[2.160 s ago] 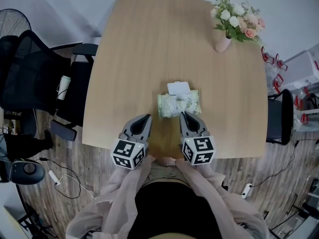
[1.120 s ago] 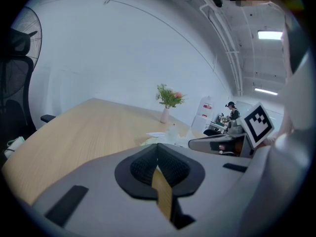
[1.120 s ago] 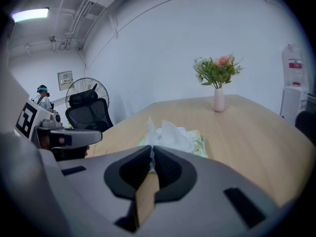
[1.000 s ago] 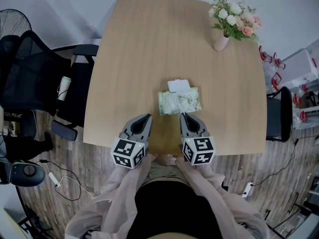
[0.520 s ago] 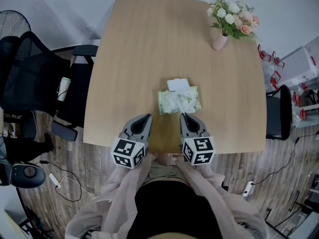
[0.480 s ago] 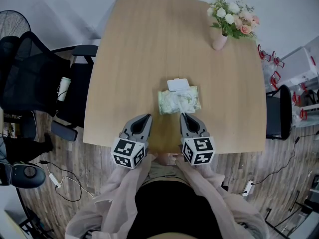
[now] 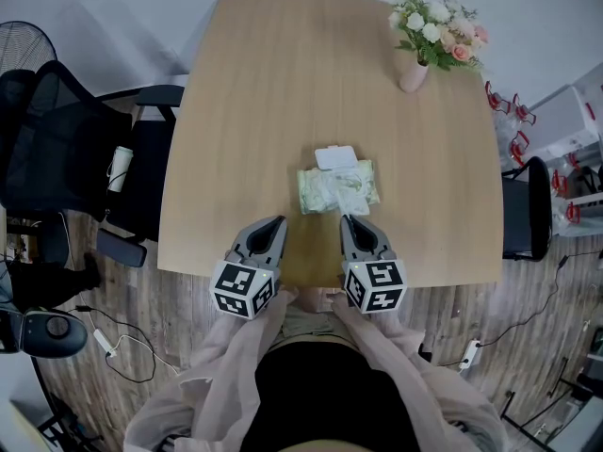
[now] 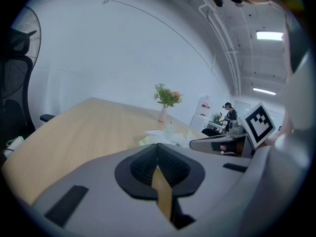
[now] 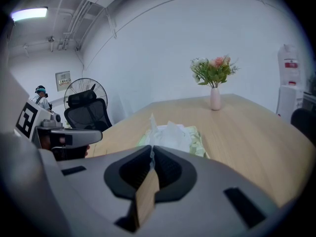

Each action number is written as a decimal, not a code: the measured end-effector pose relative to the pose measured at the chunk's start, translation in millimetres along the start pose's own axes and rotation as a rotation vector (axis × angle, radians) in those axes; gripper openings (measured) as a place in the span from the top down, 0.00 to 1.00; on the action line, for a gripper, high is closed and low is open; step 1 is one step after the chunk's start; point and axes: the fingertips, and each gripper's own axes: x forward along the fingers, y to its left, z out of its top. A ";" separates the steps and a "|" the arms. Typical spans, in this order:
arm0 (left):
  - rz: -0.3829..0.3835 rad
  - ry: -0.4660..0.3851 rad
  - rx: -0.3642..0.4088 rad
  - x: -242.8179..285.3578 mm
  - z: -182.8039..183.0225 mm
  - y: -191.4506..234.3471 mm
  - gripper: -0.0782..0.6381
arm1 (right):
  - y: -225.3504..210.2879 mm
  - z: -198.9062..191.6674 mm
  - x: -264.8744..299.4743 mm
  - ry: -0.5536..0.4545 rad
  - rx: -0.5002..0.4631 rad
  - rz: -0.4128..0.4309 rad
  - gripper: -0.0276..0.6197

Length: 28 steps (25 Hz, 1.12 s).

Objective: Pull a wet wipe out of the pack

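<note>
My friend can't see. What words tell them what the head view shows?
A green wet wipe pack lies on a wooden table, lid open, white wipe bunched on top. The left claw and right claw sit by its near side; a vase of flowers stands far right.

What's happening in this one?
A person holds two tools at the near edge of the table. The left hand-held gripper and right hand-held gripper are both shut, the right one's tip just short of the wet wipe pack. Its lid is open and a wipe sticks up, not yet pulled out.
</note>
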 end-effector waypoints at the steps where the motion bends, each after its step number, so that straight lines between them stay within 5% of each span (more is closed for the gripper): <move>1: -0.001 -0.001 0.001 -0.3 0.0 -0.7 0.88 | 0.0 -0.4 -0.9 -0.001 0.001 -0.001 0.93; 28: -0.016 -0.008 0.022 -12.0 -1.8 -12.1 0.88 | -2.8 -8.8 -26.6 -0.023 0.019 -0.043 0.93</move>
